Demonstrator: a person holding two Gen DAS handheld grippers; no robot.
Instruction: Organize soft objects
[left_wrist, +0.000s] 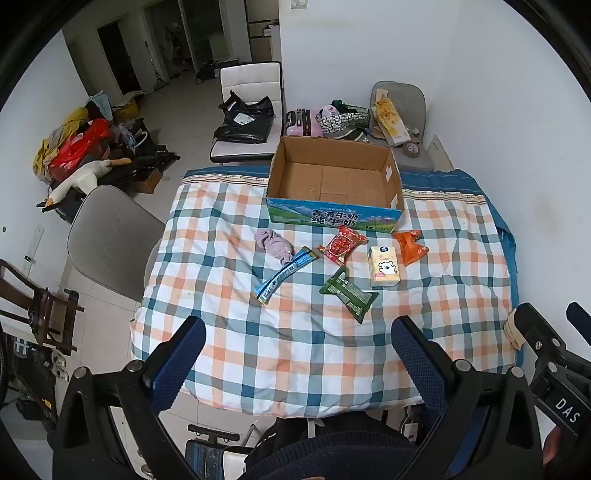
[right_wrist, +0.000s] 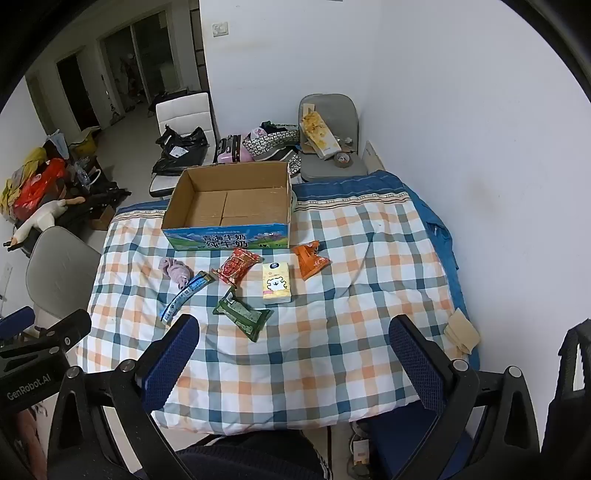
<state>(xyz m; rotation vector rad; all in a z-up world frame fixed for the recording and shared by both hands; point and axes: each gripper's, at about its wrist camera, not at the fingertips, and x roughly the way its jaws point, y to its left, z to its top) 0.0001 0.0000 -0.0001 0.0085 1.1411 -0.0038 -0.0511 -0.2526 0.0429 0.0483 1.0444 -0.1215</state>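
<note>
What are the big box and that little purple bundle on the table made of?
The box looks like corrugated cardboard: matte brown inside, with a glossy printed blue front. The purple bundle seems to be soft knitted or fleecy fabric, crumpled and matte, perhaps a sock or cloth; the exact kind is unclear.

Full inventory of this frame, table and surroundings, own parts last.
cardboard box: 1, brown with blue printed front, far side of table, empty
pink cloth: 1, pale purple-pink, left of the packets
blue stick pack: 1, blue, beside the cloth
red packet: 1, red, in front of the box
green packet: 1, dark green, nearest the grippers
tissue pack: 1, pale yellow, right of the red packet
orange packet: 1, orange, rightmost
checked cloth: 1, orange, teal and white, covers the table
chairs: 3, grey and white, around the table
left gripper: open, empty
right gripper: open, empty
</note>
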